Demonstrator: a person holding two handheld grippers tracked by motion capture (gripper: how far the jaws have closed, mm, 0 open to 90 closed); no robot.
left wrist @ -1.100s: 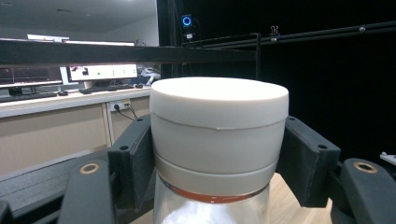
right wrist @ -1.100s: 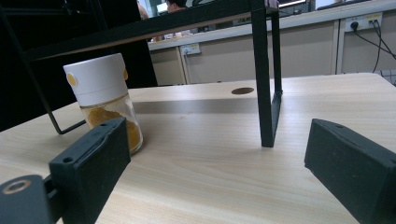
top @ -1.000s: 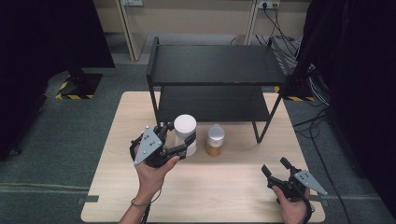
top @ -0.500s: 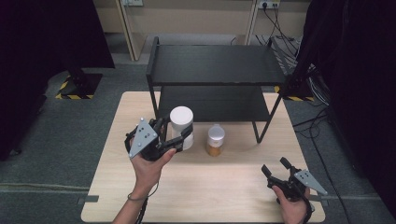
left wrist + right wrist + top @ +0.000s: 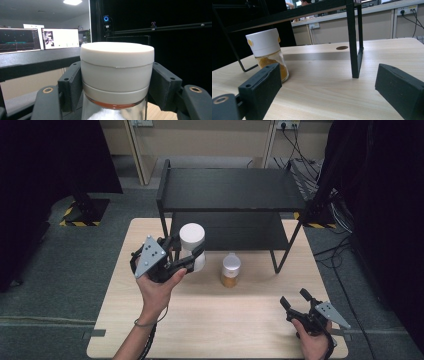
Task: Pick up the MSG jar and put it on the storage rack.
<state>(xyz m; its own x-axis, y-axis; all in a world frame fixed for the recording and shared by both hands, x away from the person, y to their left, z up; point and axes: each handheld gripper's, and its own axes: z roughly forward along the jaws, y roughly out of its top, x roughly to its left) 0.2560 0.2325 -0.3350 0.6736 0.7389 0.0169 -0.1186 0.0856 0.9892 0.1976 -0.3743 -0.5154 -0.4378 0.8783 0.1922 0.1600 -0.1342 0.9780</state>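
My left claw (image 5: 186, 254) clamped on white-lidded glass jar (image 5: 192, 245), lifted before the black shelf (image 5: 230, 190); glass looks slick, breakable, so I grip the matte lid band; right claw (image 5: 299, 301) open, idle.

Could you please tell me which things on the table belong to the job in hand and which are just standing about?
In the job:
- white-lidded jar, clamped in the left gripper
- black shelf rack, close behind it

Standing about:
- small jar of yellow powder, untouched
- right gripper, open, nothing between its jaws
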